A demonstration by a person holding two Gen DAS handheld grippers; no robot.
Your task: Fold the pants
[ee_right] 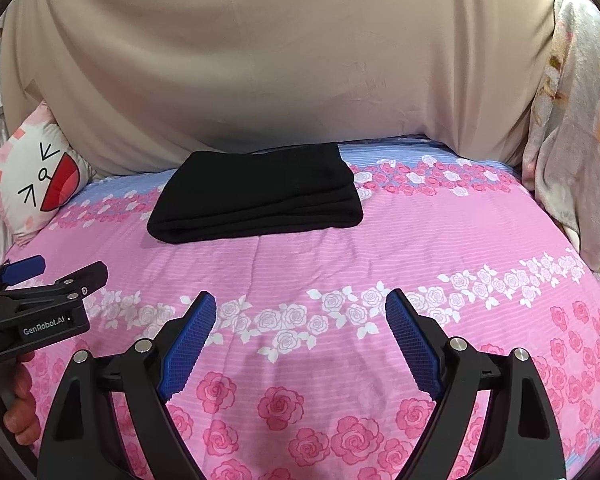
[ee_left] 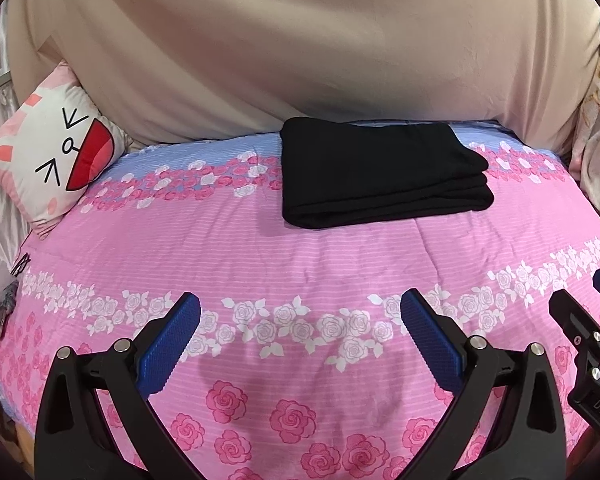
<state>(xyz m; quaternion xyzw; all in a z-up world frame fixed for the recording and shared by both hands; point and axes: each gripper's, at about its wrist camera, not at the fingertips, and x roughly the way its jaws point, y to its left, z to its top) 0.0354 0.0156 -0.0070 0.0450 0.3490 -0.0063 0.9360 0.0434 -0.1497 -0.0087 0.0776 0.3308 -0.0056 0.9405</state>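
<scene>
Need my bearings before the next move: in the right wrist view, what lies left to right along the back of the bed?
Cat-face pillow → folded black pants → flowered blanket.

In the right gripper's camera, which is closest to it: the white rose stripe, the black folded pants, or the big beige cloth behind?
1. White rose stripe, just ahead of the right gripper.
2. Black folded pants, mid-bed, slightly left.
3. Beige cloth, behind the bed.

One folded pair of black pants [ee_left: 380,176] lies on one bed [ee_left: 260,256]. One cartoon-face pillow [ee_left: 56,152] sits at the far left. There are two hand-held grippers: the left hand-held gripper [ee_left: 300,320] and the right hand-held gripper [ee_right: 300,316].
</scene>
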